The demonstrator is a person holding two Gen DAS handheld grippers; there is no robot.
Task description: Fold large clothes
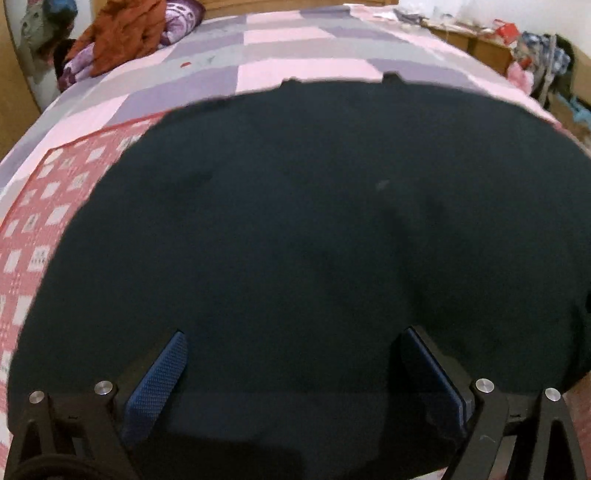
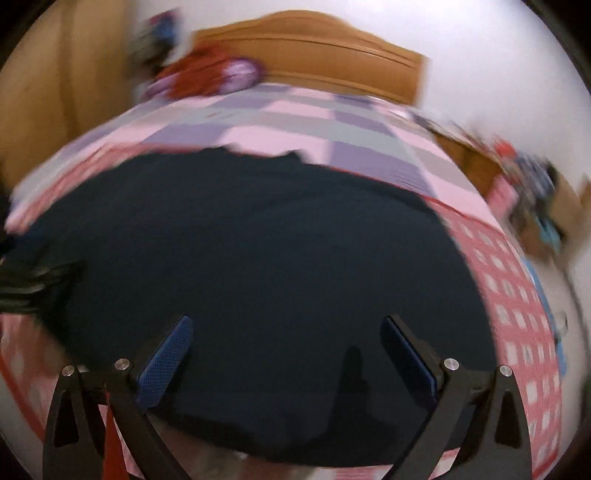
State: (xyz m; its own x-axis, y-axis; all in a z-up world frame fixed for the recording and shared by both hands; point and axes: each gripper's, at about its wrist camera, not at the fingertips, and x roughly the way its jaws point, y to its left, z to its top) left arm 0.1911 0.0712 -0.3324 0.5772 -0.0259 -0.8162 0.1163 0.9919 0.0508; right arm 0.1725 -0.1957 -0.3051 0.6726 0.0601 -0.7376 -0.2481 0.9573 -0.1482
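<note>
Here is the dark garment [image 1: 314,221], a very dark navy-black cloth spread flat and wide across the bed; it covers most of both views, lying on a red-and-white checked blanket [image 1: 40,236] that sits over a pink, grey and lilac checked bedsheet [image 1: 266,40]. The garment's far edge runs across the bed with two small notches in it; its near edge curves just below the tools.

The left gripper [image 1: 295,373] hangs above the near part of the cloth with its jaws standing wide apart, blue textured pads [image 1: 159,384] facing each other, nothing pinched between them; the right gripper [image 2: 288,354] shows the same picture, jaws spread wide over the dark cloth, pads bare. The right wrist view is badly smeared, so fine detail is lost there.

At the far end, a wooden headboard [image 2: 310,51]; an orange-brown jacket [image 1: 122,29] is heaped by a purple patterned pillow [image 1: 181,18] at the far left corner; a cluttered wooden cabinet [image 1: 476,40] stands at the far right.
</note>
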